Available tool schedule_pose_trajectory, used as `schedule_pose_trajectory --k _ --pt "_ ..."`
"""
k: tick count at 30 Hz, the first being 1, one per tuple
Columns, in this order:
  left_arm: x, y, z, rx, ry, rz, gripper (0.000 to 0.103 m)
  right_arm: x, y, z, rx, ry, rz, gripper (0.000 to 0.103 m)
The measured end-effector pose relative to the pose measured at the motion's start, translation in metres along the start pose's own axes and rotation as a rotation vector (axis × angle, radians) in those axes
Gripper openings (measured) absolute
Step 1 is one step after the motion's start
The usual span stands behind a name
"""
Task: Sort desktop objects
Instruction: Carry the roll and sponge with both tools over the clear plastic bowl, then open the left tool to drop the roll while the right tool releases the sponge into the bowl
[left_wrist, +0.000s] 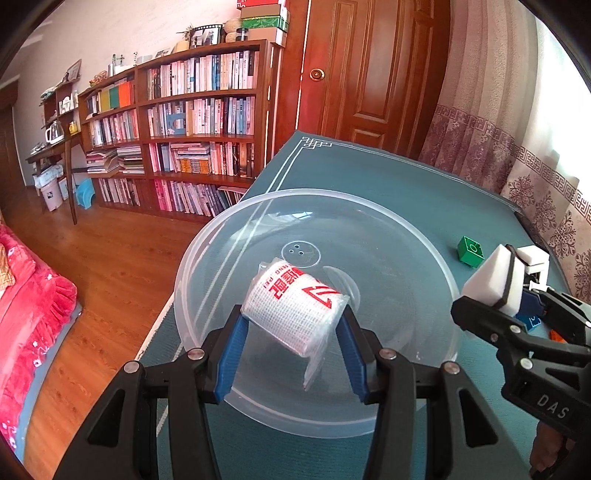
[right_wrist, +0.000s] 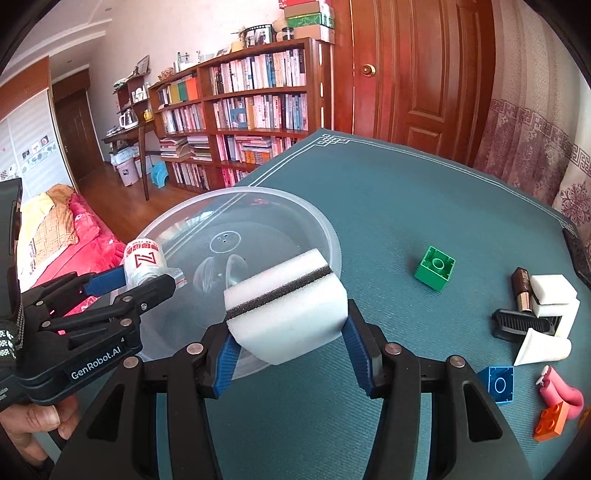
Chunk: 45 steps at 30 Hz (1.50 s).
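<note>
Over the clear bowl (left_wrist: 317, 317) on a teal-covered table (right_wrist: 388, 206), the left claw (left_wrist: 293, 328) gripped a wrapped white roll (left_wrist: 295, 310) with red print, its blue pads pressed against the roll's two sides. The roll hung above the bowl's near half, tilted, with loose plastic wrap trailing below it. A person's hand (right_wrist: 33, 421) held that claw's black handle, seen at the lower left of the right wrist view.

Right of the bowl, the right claw (right_wrist: 288, 325) was closed on a white sponge (right_wrist: 286, 306) with a dark stripe through its middle. The sponge sat at the bowl's near right rim; whether it touched the rim could not be told.

Further right of the bowl, a green block (right_wrist: 436, 273) stood alone on the cloth. Beyond it, well apart from the bowl, lay a cluster: a brown tube (right_wrist: 522, 290) beside white foam pieces (right_wrist: 554, 295), a black comb-like piece (right_wrist: 521, 325) just in front of them, then a blue block (right_wrist: 498, 384), an orange block (right_wrist: 552, 421) and a pink item (right_wrist: 561, 395) nearest the camera.

Behind the bowl, past the table edge, stood a bookshelf (left_wrist: 199, 122) and a wooden door (left_wrist: 369, 70).
</note>
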<state>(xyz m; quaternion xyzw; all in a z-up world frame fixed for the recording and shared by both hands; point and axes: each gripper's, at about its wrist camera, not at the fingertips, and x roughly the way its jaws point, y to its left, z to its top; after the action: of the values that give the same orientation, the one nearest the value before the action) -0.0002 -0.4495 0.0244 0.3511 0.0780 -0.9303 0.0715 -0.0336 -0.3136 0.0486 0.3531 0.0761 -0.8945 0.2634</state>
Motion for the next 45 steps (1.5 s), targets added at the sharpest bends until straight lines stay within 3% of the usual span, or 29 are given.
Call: schedule_pose_trajectory --k 8,12,16,35,45 --pt "0.007 0.009 0.0 -0.007 0.019 0.012 0.056 0.018 0.013 0.006 -0.022 0.023 0.033 0.058" --pt "0.007 0.012 0.001 -0.026 0.015 -0.028 0.073 0.021 0.013 0.005 -0.016 0.017 0.036 0.063" --pt "0.003 0.015 0.003 -0.03 0.0 -0.025 0.078 0.022 0.008 0.005 0.004 0.013 0.043 0.064" --pt "-0.006 0.013 0.005 -0.049 -0.03 -0.019 0.083 0.012 0.004 -0.004 0.054 -0.005 0.067 0.064" --pt "-0.017 0.02 0.009 -0.073 -0.065 -0.008 0.083 0.01 0.015 -0.007 0.026 -0.022 0.124 0.064"
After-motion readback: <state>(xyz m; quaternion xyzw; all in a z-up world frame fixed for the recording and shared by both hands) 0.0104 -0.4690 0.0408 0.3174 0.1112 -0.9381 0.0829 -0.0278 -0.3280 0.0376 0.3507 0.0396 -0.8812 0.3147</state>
